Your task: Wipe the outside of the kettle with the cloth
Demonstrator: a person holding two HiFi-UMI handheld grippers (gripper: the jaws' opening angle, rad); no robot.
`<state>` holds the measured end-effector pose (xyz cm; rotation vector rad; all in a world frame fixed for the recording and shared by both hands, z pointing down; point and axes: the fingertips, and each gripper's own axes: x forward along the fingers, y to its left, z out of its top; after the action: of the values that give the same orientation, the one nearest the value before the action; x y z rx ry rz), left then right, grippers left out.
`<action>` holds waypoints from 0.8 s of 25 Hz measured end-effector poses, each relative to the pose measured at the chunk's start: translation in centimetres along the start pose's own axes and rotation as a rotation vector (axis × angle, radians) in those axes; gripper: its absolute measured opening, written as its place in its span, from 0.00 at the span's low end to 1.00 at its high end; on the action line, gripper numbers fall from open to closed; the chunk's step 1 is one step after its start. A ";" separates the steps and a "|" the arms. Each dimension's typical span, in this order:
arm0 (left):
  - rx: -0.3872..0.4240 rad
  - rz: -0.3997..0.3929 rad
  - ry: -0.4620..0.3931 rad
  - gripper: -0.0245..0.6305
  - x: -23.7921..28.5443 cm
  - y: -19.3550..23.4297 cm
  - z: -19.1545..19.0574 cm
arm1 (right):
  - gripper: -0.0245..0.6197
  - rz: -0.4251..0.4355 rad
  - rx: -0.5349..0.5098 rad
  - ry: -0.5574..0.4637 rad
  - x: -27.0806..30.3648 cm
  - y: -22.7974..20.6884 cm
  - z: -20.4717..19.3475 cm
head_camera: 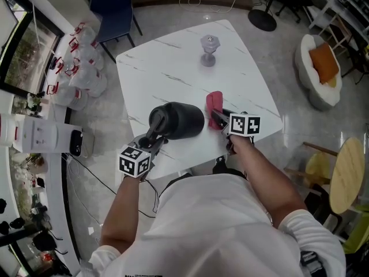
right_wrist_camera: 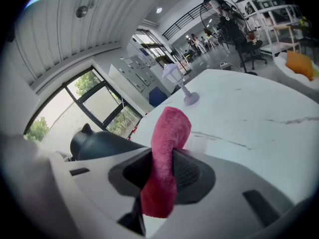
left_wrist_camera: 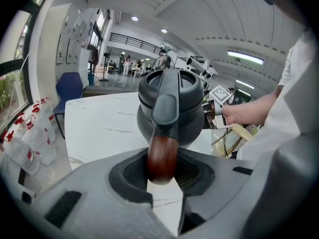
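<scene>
A dark grey kettle (head_camera: 179, 120) stands near the front of the white marble table (head_camera: 173, 62). My left gripper (head_camera: 154, 141) is shut on its brown wooden handle (left_wrist_camera: 162, 158), which runs up to the kettle body (left_wrist_camera: 172, 108). My right gripper (head_camera: 218, 118) is shut on a folded red cloth (head_camera: 214, 103) just right of the kettle. In the right gripper view the cloth (right_wrist_camera: 164, 158) stands up between the pads, and the kettle (right_wrist_camera: 99, 143) lies to its left, apart from the cloth.
A small glass stand (head_camera: 209, 49) sits at the table's far side. Several water bottles (head_camera: 81, 74) and a blue chair (head_camera: 115, 10) are on the floor to the left. A round wooden side table (head_camera: 346, 175) stands at the right.
</scene>
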<state>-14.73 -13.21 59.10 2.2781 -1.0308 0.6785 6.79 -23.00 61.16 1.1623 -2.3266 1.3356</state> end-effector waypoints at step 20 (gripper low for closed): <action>0.495 -0.006 0.080 0.21 0.5 -1.6 -1.0 | 0.22 0.481 -0.255 0.145 -4.3 16.3 1.4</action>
<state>-13.37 -11.90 59.74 2.6364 -0.8901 1.1134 -1.87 -17.42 47.79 0.4305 -2.6648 1.1537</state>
